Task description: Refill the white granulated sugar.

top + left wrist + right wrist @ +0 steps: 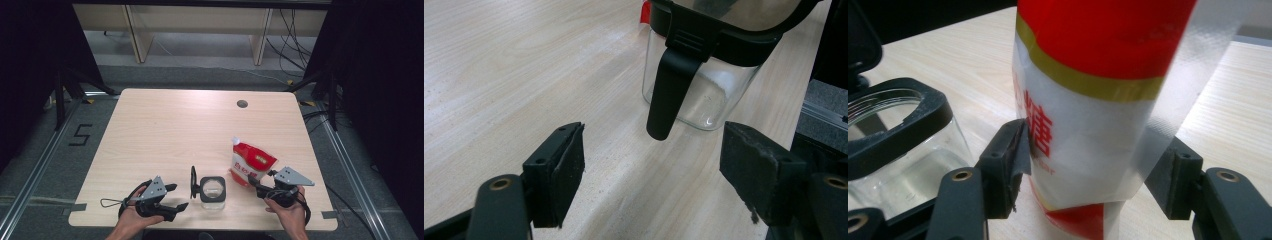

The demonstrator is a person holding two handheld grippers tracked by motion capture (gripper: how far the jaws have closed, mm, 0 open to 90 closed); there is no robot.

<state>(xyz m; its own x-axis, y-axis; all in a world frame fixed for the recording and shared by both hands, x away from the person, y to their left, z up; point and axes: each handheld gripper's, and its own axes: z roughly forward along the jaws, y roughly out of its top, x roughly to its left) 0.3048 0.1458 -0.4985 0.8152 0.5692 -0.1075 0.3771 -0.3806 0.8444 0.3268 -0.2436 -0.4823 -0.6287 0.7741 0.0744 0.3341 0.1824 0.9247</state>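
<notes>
We are clamping the right gripper (1088, 165) on the lower body of the red-and-white pouch (1098, 100), which is standing just right of the glass jar (213, 190). Our left gripper (654, 175) is waiting wide open and empty, facing the jar's hanging black lid latch (669, 95). The soft pouch may be buckling, so it could slip or spill beside the jar.

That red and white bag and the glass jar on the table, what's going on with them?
A person holds a grasping tool in each hand at a wooden table. The right tool is clamped around the lower part of the red and white bag, which stands upright. The left tool is open, aimed at the glass jar, whose black lid is flipped open. Nothing has been poured yet.
</notes>
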